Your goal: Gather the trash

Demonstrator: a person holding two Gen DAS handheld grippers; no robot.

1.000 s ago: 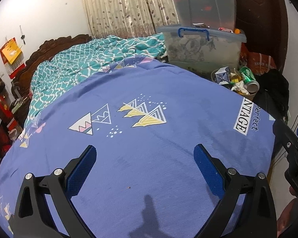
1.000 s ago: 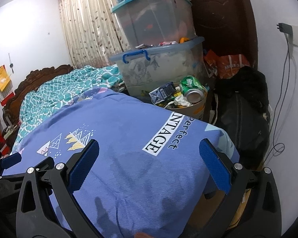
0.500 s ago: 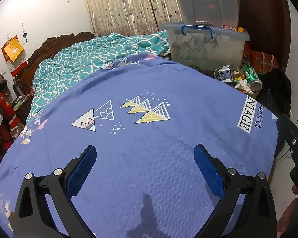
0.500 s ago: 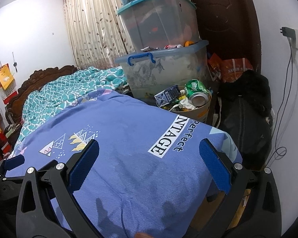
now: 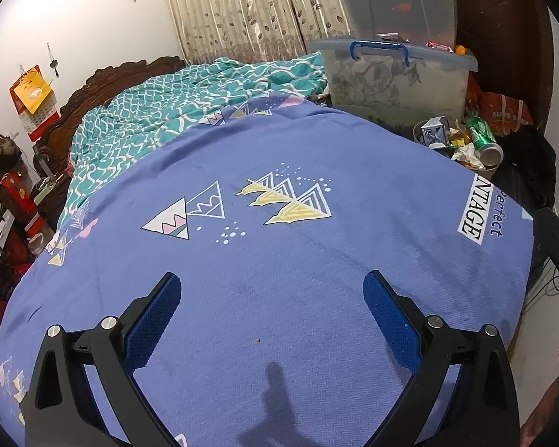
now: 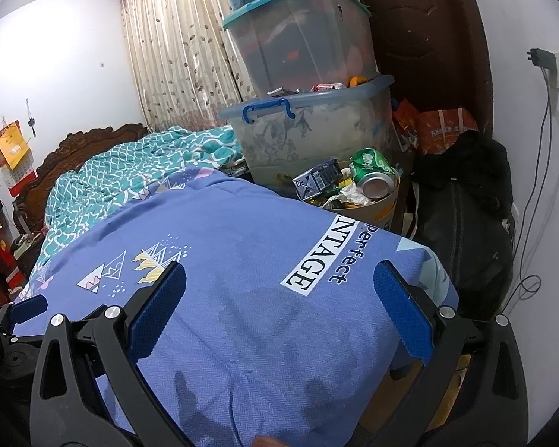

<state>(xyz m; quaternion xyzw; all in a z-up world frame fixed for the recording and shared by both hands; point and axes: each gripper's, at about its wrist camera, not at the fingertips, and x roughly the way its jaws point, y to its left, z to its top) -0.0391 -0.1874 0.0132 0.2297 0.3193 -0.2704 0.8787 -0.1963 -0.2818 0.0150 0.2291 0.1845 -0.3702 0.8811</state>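
Both grippers' jaws spread wide, empty, bin (image 6: pixel 382 211) holding green can (image 6: pixel 372 171), blue carton (image 6: pixel 318 179), crumpled paper (image 6: pixel 348 198)

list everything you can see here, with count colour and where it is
bedsheet: 1, blue with triangle prints, covering the bed
blanket: 1, teal and white, far end of bed
headboard: 1, dark carved wood, behind blanket
bin: 1, tan, full, beyond the bed's far right corner
can: 1, green, lying on top of bin
carton: 1, blue and white, in bin
storage boxes: at least 2, clear, stacked behind bin
bag: 1, black, right of bin
calendar: 1, red and yellow, left wall
left gripper: 1, black, blue pads, open above sheet
right gripper: 1, same, open
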